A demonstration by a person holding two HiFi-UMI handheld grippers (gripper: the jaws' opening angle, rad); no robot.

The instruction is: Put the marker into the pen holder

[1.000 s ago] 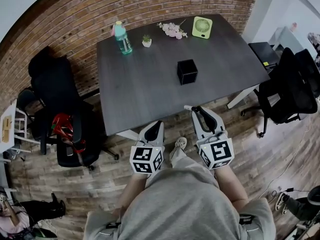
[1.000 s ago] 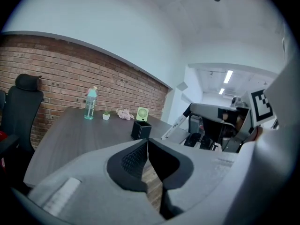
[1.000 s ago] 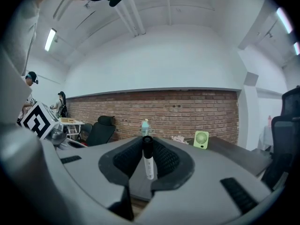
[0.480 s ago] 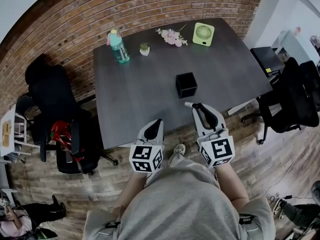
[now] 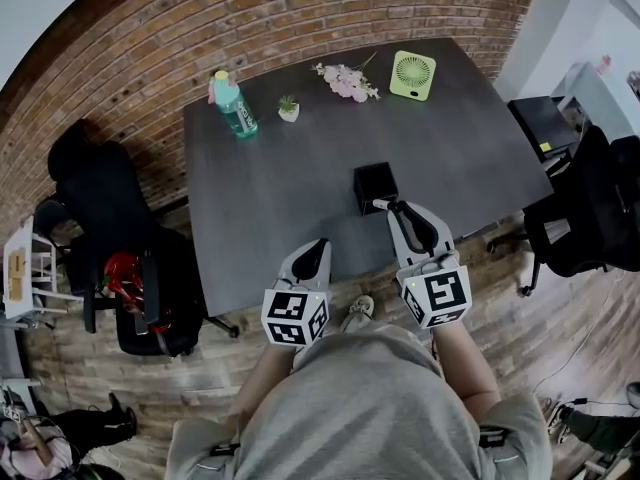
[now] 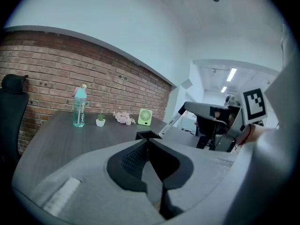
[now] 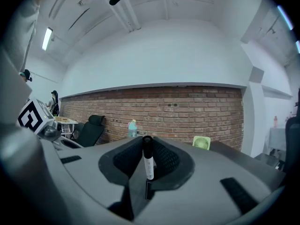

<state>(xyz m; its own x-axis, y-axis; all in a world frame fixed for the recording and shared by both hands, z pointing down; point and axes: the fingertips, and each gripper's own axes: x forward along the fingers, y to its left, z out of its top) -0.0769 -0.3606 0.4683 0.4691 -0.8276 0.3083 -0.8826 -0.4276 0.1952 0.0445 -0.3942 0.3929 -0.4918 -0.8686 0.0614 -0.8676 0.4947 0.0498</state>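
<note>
Marker [image 7: 148,161] clamped in the right gripper [image 5: 405,213] jaws, its light end sticking out just beside the pen holder [image 5: 374,183] on the near side, not in it yet. Left gripper [image 5: 313,253] jaws closed on nothing, over the surface [image 5: 260,208] edge, nearer the person than the pen holder and to its left. Bottle [image 5: 232,105], small plant [image 5: 289,112], flowers [image 5: 345,80] and green fan [image 5: 412,75] sit well beyond the pen holder, along the far edge.

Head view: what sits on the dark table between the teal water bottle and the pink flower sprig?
A small green plant in a white pot, shown in the head view.
</note>
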